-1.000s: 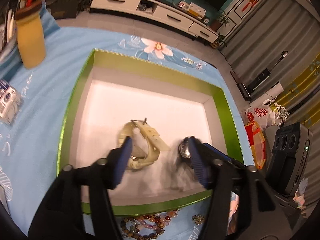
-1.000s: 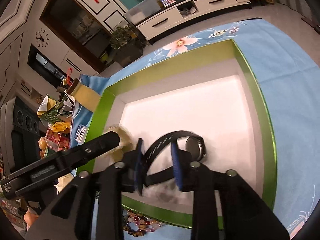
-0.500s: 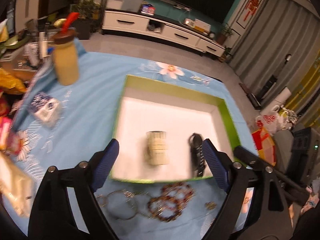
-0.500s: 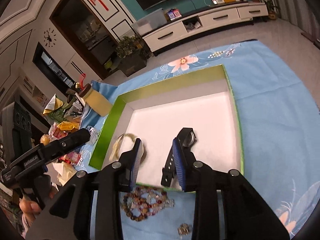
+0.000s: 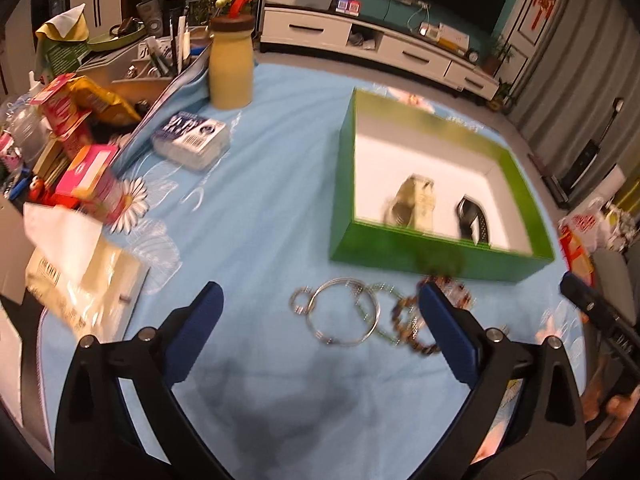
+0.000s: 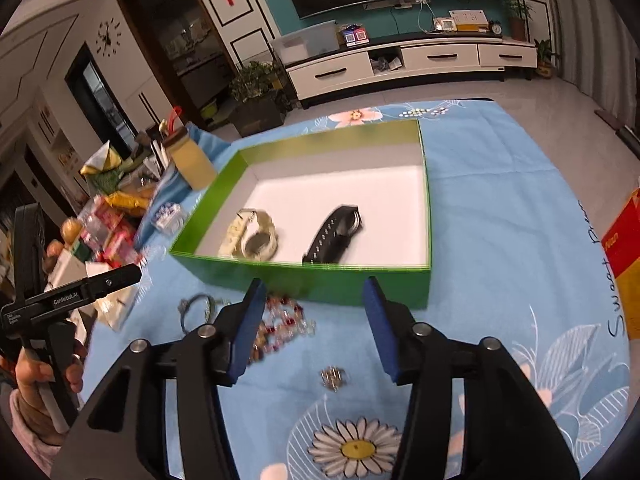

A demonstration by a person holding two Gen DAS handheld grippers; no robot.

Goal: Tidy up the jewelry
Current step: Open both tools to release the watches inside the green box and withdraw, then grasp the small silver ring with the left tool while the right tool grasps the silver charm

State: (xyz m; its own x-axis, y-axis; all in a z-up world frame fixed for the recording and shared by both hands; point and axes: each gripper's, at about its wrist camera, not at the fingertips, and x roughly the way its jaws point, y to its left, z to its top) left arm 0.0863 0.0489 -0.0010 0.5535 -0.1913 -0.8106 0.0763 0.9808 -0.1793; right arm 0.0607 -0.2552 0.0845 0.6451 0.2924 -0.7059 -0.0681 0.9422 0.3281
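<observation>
A green box (image 5: 432, 254) (image 6: 320, 278) with a white floor holds a pale cream watch (image 5: 412, 204) (image 6: 254, 236) and a black watch (image 5: 474, 220) (image 6: 336, 234). In front of the box, on the blue cloth, lie silver bangles (image 5: 344, 316) (image 6: 196, 308), a beaded bracelet (image 5: 408, 316) (image 6: 280, 328) and a small silver charm (image 6: 333, 378). My left gripper (image 5: 320, 320) hovers over the bangles, its jaws opening wide with nothing held. My right gripper (image 6: 316, 320) is back from the box's near wall, its jaws opening and empty, the beads by its left finger.
A yellow bottle (image 5: 232, 68) (image 6: 192, 160), a small printed pack (image 5: 192, 140), snack packets and boxes (image 5: 80, 152) and a tissue pack (image 5: 80, 280) crowd the table's left side. A red carton (image 6: 624, 240) stands at the right edge. A hand (image 6: 36, 372) holds the left tool.
Both grippers let go of the watches, opened and drew back out of the box toward the near side. The jewelry on the cloth in front of the box came into view.
</observation>
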